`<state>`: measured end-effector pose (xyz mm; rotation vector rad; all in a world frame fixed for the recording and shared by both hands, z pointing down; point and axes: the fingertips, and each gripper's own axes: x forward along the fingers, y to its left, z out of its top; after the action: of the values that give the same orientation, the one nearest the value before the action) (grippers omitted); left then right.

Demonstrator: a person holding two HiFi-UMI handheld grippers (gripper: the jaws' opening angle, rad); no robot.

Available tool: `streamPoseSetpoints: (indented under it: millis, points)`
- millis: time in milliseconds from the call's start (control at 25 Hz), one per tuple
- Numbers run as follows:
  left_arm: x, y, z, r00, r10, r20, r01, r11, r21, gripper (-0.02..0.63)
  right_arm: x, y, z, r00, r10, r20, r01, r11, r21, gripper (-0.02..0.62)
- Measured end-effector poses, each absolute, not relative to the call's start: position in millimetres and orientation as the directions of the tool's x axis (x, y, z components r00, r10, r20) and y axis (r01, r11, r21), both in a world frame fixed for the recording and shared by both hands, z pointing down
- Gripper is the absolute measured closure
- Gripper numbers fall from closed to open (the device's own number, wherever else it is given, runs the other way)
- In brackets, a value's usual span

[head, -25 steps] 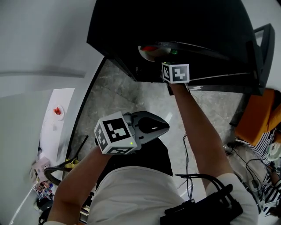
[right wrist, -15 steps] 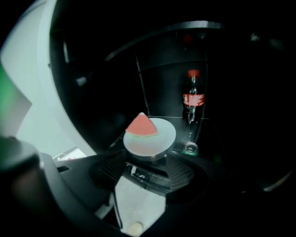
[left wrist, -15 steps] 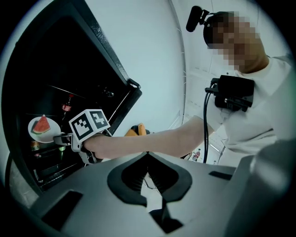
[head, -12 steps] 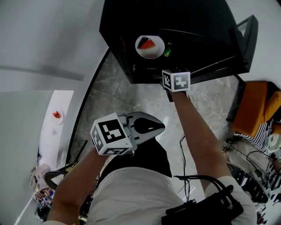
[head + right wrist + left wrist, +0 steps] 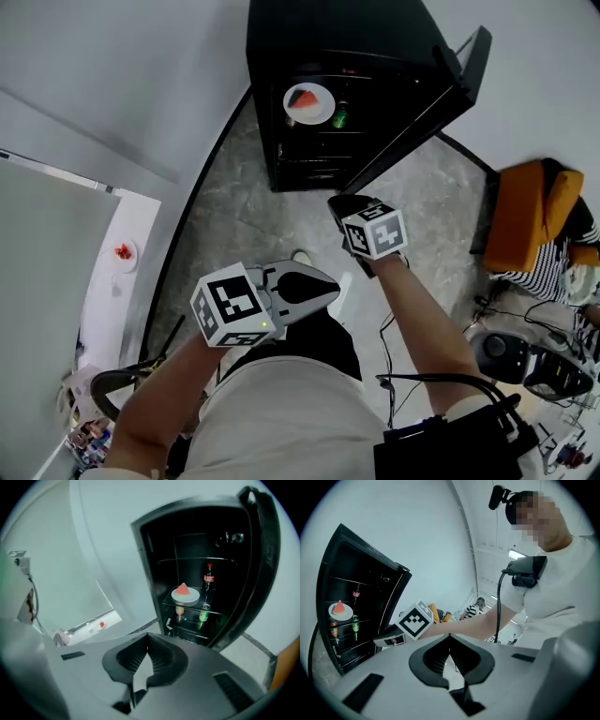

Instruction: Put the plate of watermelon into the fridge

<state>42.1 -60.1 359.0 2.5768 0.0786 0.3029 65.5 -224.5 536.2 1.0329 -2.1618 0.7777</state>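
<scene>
Plate of watermelon (image 5: 308, 102) sits on a shelf (image 5: 186, 605) inside the fridge (image 5: 375, 47), beside a green bottle (image 5: 340, 117). My right tongs (image 5: 336, 201), at that shelf a second ago, are now clear of the fridge; they have just closed, empty. Left tongs (image 5: 334, 277) are pressed together, empty.

Plate (image 5: 175, 596) inside the fridge (image 5: 356, 37) — bottle (image 5: 208, 584) just beside it.

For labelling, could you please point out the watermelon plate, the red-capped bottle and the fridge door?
Watermelon plate (image 5: 186, 600), right gripper view, front rim.
Red-capped bottle (image 5: 209, 585), right gripper view, its body.
Fridge door (image 5: 266, 550), right gripper view, inner edge.
</scene>
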Motion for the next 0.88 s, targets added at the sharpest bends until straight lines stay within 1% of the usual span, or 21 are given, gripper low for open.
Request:
streamPoseSetpoints:
  millis: [280, 560, 720, 880]
  points:
    - [6, 14, 335, 0.973, 0.140, 0.184, 0.028, -0.860, 0.509, 0.594, 35, -111, 484, -0.535, -0.469, 0.703, -0.814, 0.509, -0.280, 0.581]
    - [-38, 89, 314, 0.967, 0.181, 0.177, 0.069, -0.861, 0.504, 0.594, 7, -12, 427, -0.540, -0.495, 0.681, -0.810, 0.526, -0.260, 0.581]
    - [-57, 114, 305, 0.974, 0.154, 0.168, 0.051, -0.866, 0.497, 0.594, 1, 33, 405, -0.532, -0.519, 0.670, -0.813, 0.533, -0.233, 0.581]
    - [-77, 117, 306, 0.982, 0.089, 0.165, -0.006, -0.866, 0.500, 0.594, -7, 67, 395, -0.538, -0.529, 0.656, -0.812, 0.535, -0.234, 0.581]
